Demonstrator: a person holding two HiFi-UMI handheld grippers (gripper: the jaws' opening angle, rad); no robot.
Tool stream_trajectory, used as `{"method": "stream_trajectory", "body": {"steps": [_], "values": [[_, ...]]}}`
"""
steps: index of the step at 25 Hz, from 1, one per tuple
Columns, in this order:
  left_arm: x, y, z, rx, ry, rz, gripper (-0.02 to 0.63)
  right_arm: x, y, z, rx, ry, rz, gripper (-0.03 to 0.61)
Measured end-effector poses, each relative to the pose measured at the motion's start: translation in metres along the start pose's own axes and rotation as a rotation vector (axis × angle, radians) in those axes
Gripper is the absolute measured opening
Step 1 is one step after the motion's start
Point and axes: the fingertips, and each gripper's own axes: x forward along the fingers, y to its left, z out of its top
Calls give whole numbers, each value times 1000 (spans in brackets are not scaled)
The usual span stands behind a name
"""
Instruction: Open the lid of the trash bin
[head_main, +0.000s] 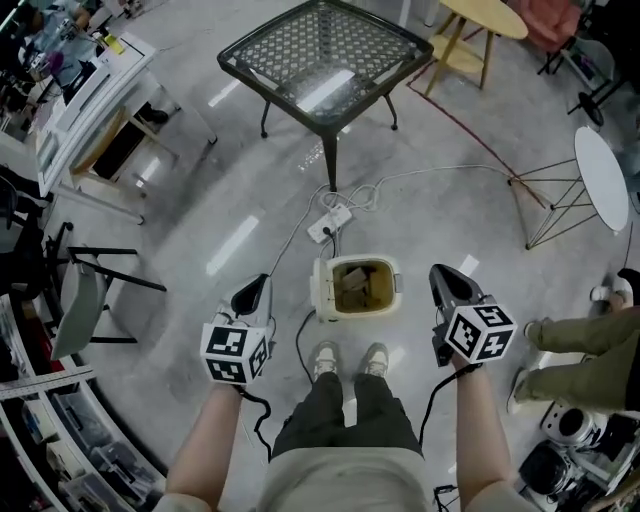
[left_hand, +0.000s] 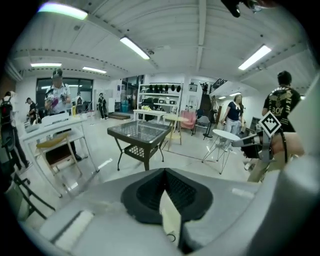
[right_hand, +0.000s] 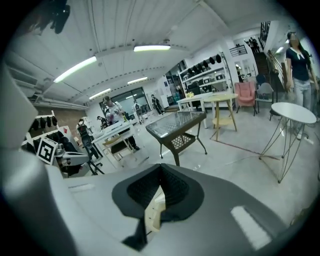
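In the head view a small cream trash bin (head_main: 355, 287) stands on the floor just ahead of my shoes. Its top shows an open mouth with brownish contents, and a pale lid part stands at its left side (head_main: 322, 290). My left gripper (head_main: 262, 284) hovers left of the bin, jaws together, holding nothing. To the bin's right my right gripper (head_main: 440, 272) is also shut and empty. In the left gripper view the gripper (left_hand: 164, 173) shows a cream sliver (left_hand: 170, 216) below its closed tips. The right gripper view shows that gripper (right_hand: 160, 168) shut too.
A black glass-top table (head_main: 325, 55) stands beyond the bin, with a white power strip (head_main: 330, 222) and cables between them. A round white wire-leg table (head_main: 602, 180) and a person's legs (head_main: 580, 355) are at the right. A chair (head_main: 85, 300) and white desk (head_main: 95, 90) stand left.
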Motion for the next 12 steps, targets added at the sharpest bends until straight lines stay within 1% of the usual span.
{"method": "stream_trajectory", "body": {"steps": [3,7,12], "values": [[-24,-20,46,60,-67,-32,2,-39,24,42,-39,-74,13,3],[-59,-42,99,100,-152,-53,2,-90,59,88,-95,-164,34,3],[-99,-61,150,175,-244,-57,2,-148,107,136,-220,-275,45,3]]}}
